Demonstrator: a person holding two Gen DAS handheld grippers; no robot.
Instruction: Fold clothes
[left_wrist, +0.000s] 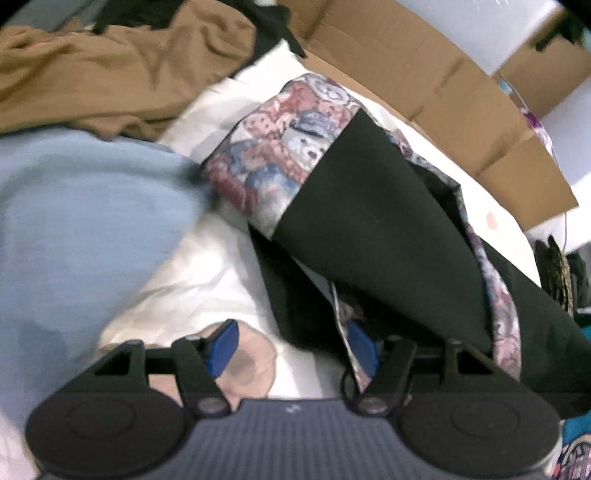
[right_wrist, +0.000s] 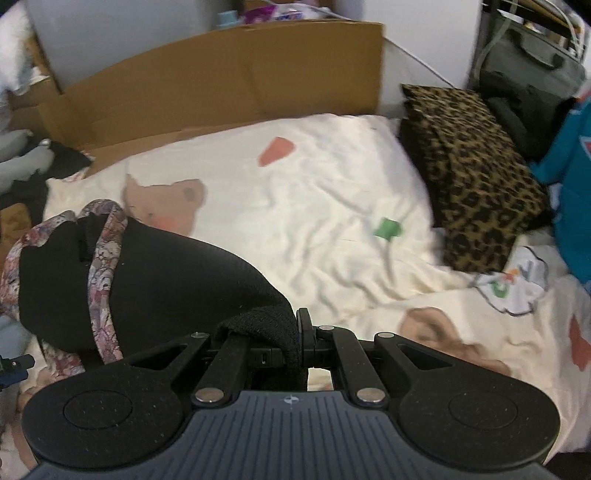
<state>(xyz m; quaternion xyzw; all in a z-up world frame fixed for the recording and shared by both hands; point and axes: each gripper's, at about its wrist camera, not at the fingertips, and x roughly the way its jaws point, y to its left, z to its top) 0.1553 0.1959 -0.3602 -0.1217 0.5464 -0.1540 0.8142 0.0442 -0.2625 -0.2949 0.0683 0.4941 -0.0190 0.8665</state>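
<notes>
A black garment (left_wrist: 369, 206) with a pink-and-blue cartoon-print cuff and trim lies on the white printed bedsheet (left_wrist: 207, 273). My left gripper (left_wrist: 291, 347) hangs low over the sheet with its blue pads (left_wrist: 221, 347) wide apart. The garment's patterned edge drapes in front of the right pad, and no fabric is pinched. In the right wrist view the same black garment (right_wrist: 166, 273) stretches away to the left. My right gripper (right_wrist: 273, 339) is shut on a bunched black fold of it, which hides the fingertips.
A brown garment (left_wrist: 110, 66) and a light blue one (left_wrist: 74, 221) lie at the left. Flattened cardboard (right_wrist: 221, 74) stands along the bed's far side. A folded leopard-print piece (right_wrist: 472, 184), a teal garment (right_wrist: 572, 184) and a dark bag (right_wrist: 532, 74) sit at the right.
</notes>
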